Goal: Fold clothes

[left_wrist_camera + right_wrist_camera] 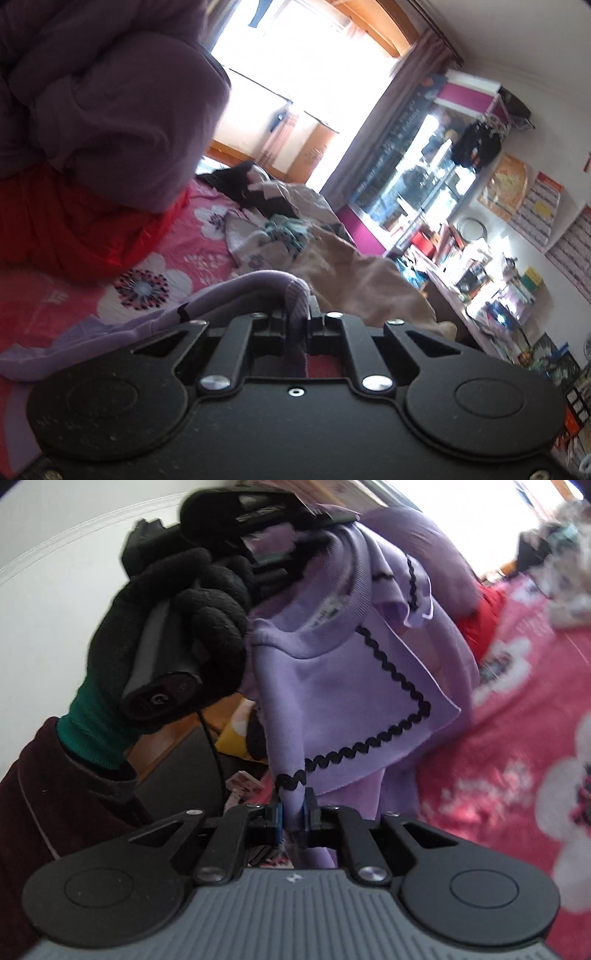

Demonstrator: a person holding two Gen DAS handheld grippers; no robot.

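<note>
tools (293,812): 2 (both clamped) | lilac garment (332,672): 1 | glove (177,627): 1

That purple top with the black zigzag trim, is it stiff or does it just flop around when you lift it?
Probably floppy: the lilac top sags in folds between the right gripper and left gripper. Likely light, since small pinches hold it.

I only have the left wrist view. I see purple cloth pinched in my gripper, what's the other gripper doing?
Observer: The right gripper is shut on the same purple top, near its black zigzag trim.
Operator: Is the top hanging or lying flat?
Observer: Hanging, held up between both grippers above the pink bedsheet.
Operator: Can you see my left hand?
Observer: Yes, a black glove grips the left gripper's handle.
</note>
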